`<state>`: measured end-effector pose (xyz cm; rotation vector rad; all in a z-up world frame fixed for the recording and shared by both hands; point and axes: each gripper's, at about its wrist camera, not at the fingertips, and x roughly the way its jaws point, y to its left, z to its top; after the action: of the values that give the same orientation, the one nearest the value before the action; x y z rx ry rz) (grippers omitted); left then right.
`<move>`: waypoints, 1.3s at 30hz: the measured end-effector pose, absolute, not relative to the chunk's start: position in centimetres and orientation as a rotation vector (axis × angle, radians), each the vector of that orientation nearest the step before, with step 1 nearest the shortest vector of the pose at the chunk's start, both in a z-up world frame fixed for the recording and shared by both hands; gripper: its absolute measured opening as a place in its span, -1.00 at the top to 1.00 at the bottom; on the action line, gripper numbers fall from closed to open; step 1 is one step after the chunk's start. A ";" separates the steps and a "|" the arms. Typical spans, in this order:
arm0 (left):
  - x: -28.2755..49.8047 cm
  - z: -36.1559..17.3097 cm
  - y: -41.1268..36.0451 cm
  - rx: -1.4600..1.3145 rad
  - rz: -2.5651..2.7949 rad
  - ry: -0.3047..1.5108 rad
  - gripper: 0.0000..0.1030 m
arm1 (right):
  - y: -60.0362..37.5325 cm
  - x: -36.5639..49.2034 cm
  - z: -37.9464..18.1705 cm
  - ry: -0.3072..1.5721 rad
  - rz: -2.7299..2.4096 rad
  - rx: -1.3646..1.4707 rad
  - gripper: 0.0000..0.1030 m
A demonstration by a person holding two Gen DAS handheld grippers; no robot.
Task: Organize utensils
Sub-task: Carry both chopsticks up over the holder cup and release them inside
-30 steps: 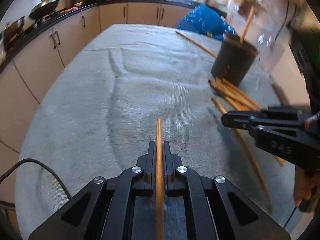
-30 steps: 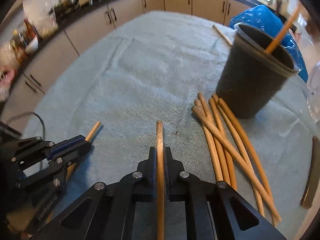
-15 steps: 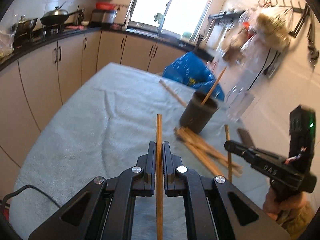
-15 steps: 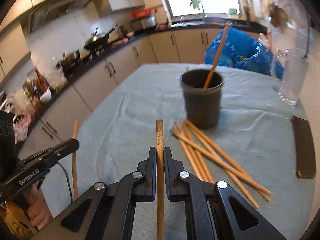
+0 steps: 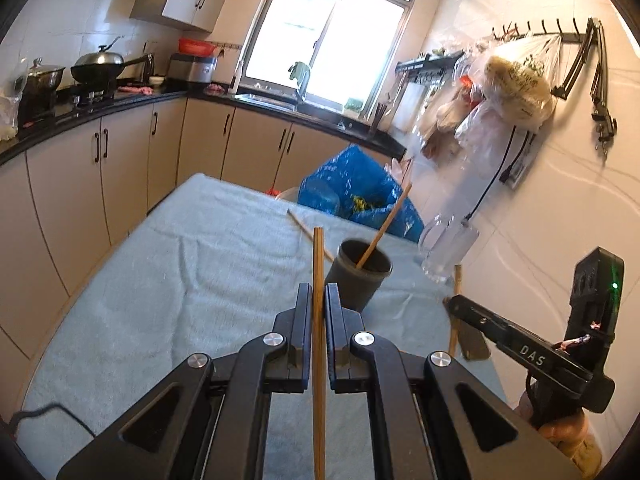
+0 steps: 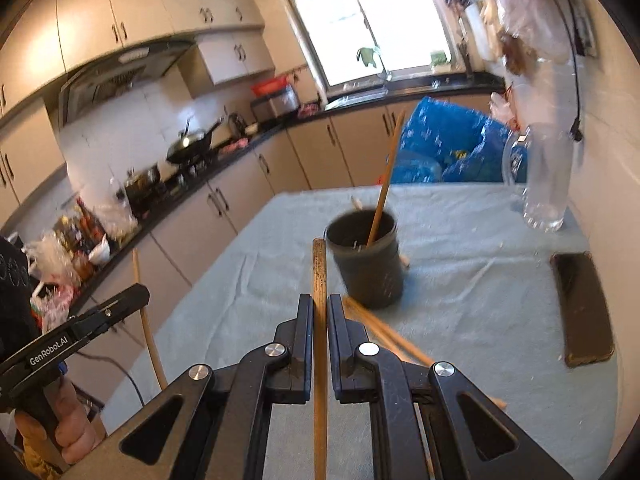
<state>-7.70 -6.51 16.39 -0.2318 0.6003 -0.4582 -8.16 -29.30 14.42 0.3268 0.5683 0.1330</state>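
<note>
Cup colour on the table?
The cup is dark grey, nearly black; clearest in the right wrist view.

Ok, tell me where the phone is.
The phone lies flat on the cloth at the right of the right wrist view, right of the cup and below the bottle.

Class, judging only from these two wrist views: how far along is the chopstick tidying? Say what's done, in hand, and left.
Done: one chopstick already stands in the dark cup. In hand: the left gripper and the right gripper are each shut on a single chopstick, neither in the cup yet. Left: loose chopsticks beside the cup, plus one lying behind it.
</note>
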 end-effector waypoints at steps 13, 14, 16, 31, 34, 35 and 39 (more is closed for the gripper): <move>-1.4 23.9 -9.5 -0.279 -0.466 0.405 0.89 | -33.3 -4.2 21.6 0.322 0.050 0.415 0.86; -0.8 24.4 -9.9 -0.282 -0.461 0.386 0.89 | -33.6 -3.8 21.9 0.302 0.044 0.427 0.86; 0.6 25.5 -10.6 -0.294 -0.455 0.338 0.89 | -34.2 -2.8 22.2 0.268 0.036 0.466 0.86; 11.3 25.7 -18.4 -0.306 -0.440 0.304 0.89 | -36.2 4.8 23.1 0.110 -0.146 0.476 0.86; 12.3 23.9 -20.0 -0.262 -0.439 0.311 0.89 | -36.2 5.5 22.0 0.108 -0.171 0.445 0.86; 12.6 23.0 -20.7 -0.238 -0.438 0.319 0.89 | -36.3 5.8 21.6 0.114 -0.173 0.439 0.85; 13.5 20.5 -21.3 -0.211 -0.424 0.370 0.89 | -36.2 6.3 19.6 0.157 -0.175 0.424 0.85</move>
<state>13.53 -21.31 20.49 -0.2114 0.3698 -0.4244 6.35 -36.24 19.61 0.4243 0.1571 -0.1754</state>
